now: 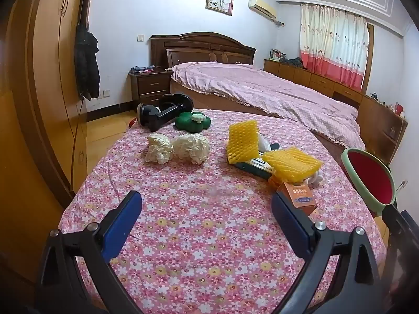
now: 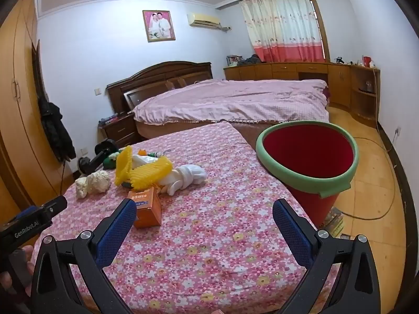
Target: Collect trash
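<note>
Trash on my floral pink cotton tablecloth (image 1: 199, 235): two crumpled cream paper wads (image 1: 178, 147), two yellow foam-mesh sleeves (image 1: 267, 151), a small orange cardboard box (image 2: 146, 208) nearest me. Right of the box, off the cloth's edge, stands the round red bucket with a green foam rim (image 2: 309, 154); its visible inside looks bare. My left gripper (image 1: 207, 212) and right gripper (image 2: 204, 217) both spread wide, holding nothing.

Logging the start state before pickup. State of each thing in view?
left gripper: open, empty
right gripper: open, empty
bin: upright, open top, looks empty
paper wads: crumpled, on the tablecloth
orange box: closed, on the tablecloth
yellow foam nets: lying over the clutter
</note>
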A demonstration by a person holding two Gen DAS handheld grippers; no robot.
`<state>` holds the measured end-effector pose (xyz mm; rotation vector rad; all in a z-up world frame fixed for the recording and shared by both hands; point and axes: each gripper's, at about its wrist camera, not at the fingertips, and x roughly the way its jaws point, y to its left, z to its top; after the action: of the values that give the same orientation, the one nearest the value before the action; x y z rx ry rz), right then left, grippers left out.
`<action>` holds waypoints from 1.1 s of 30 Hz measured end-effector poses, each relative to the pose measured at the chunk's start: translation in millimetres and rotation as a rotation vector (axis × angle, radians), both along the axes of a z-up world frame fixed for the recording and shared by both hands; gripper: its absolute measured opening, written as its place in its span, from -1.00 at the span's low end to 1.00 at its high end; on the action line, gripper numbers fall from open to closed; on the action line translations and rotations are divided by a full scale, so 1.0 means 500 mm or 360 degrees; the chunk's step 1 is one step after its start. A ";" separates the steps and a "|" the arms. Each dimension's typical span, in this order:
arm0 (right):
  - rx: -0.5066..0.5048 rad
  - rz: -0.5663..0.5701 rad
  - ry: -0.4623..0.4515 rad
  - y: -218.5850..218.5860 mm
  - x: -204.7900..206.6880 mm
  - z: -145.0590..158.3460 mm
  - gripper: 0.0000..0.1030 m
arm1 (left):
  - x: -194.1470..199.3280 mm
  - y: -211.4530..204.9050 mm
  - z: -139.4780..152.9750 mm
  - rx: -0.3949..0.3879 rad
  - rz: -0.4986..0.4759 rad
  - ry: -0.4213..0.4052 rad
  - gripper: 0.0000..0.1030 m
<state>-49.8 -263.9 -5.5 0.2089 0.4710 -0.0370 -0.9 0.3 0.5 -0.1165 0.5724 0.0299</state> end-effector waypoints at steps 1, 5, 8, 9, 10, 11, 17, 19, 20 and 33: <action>-0.0003 -0.0002 -0.0003 -0.001 0.001 0.001 1.00 | -0.002 0.001 0.001 -0.0008 -0.0006 0.0001 0.91; -0.0011 -0.0016 -0.0030 0.004 -0.012 0.003 1.00 | -0.016 0.006 0.007 -0.0017 -0.0019 -0.0010 0.91; -0.0005 -0.0020 -0.0034 0.001 -0.017 0.006 1.00 | -0.017 -0.002 0.019 0.0024 -0.0013 -0.0011 0.91; -0.0015 -0.0010 -0.0036 0.003 -0.016 0.016 1.00 | -0.021 -0.009 0.019 0.0031 -0.0007 -0.0019 0.91; -0.0015 -0.0009 -0.0041 0.003 -0.018 0.017 1.00 | -0.023 -0.009 0.020 0.0027 -0.0008 -0.0020 0.91; -0.0016 -0.0010 -0.0043 0.002 -0.022 0.019 1.00 | -0.025 -0.009 0.022 0.0022 -0.0007 -0.0021 0.91; -0.0010 -0.0005 -0.0045 -0.005 -0.028 0.028 1.00 | -0.025 -0.007 0.025 0.0016 0.0006 -0.0033 0.91; -0.0010 -0.0004 -0.0048 -0.005 -0.027 0.029 1.00 | -0.024 -0.006 0.026 0.0015 0.0012 -0.0028 0.91; -0.0008 -0.0004 -0.0048 -0.006 -0.027 0.031 1.00 | -0.023 -0.005 0.025 0.0012 0.0014 -0.0026 0.91; 0.0009 0.0001 -0.0057 -0.010 -0.034 0.036 1.00 | -0.028 -0.001 0.026 0.0006 0.0031 -0.0037 0.91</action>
<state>-66.6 -269.0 12.5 0.2145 0.4353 -0.0311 -14.8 -0.4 13.7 -0.1186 0.5482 0.0482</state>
